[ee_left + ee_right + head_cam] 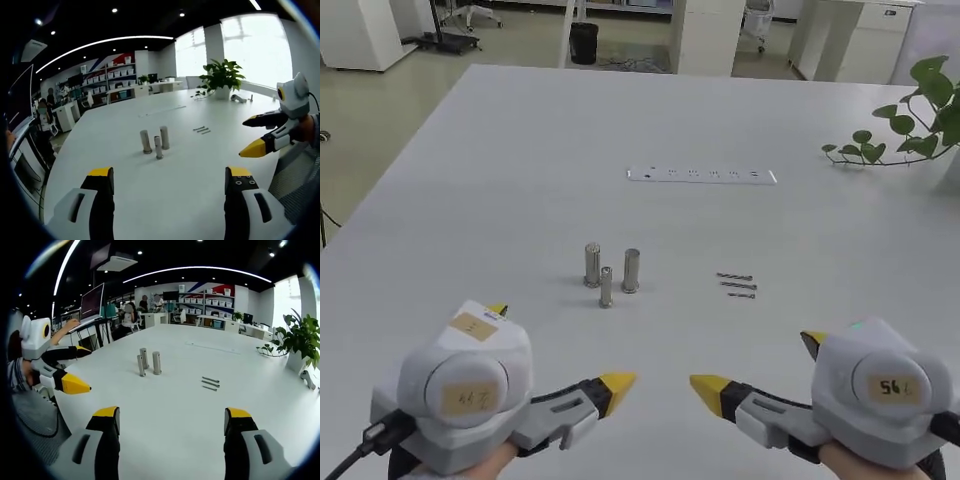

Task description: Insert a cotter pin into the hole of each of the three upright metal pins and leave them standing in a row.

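Three upright metal pins stand in a tight cluster mid-table, also seen as pins and pins. To their right, three cotter pins lie flat side by side, cotter pins and cotter pins. My left gripper hovers near the table's front edge, left of the pins, open and empty; its own view shows the jaws wide apart. My right gripper hovers at the front right, open and empty, jaws wide in its own view. Each gripper points inward toward the other.
A white power strip lies flat behind the pins. A potted plant trails onto the table at the far right. The white table has bare room all around the pins. A dark bin stands on the floor beyond.
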A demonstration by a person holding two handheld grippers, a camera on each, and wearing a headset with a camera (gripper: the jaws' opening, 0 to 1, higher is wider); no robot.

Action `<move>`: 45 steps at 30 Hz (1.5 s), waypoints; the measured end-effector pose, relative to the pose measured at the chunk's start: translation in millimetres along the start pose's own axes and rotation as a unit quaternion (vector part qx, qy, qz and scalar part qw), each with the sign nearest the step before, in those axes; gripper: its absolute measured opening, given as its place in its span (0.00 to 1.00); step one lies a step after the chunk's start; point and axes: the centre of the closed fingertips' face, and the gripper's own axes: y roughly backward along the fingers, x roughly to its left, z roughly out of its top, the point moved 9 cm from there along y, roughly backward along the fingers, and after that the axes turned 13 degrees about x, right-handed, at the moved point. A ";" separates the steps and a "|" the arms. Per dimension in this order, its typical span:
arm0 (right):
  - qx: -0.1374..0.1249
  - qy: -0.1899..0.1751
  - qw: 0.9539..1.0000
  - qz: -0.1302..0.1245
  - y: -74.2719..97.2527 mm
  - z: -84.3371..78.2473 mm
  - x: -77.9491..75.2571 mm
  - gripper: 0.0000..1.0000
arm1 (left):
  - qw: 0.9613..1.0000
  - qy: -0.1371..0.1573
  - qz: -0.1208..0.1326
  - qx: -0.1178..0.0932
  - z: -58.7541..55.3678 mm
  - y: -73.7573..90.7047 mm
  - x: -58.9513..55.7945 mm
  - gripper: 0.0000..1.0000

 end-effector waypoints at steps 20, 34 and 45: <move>-0.004 -0.003 1.000 0.016 0.7 1.0 1.8 0.81 | 1.000 -0.011 -0.006 0.005 -0.3 -1.9 -4.1 0.87; -0.003 -0.007 1.000 0.006 2.5 0.7 -0.4 0.78 | 1.000 0.004 -0.014 0.000 0.0 -0.9 -0.9 0.81; -0.003 -0.002 1.000 0.004 1.4 1.4 0.3 0.79 | 1.000 -0.025 -0.013 0.005 20.2 -14.5 6.4 0.74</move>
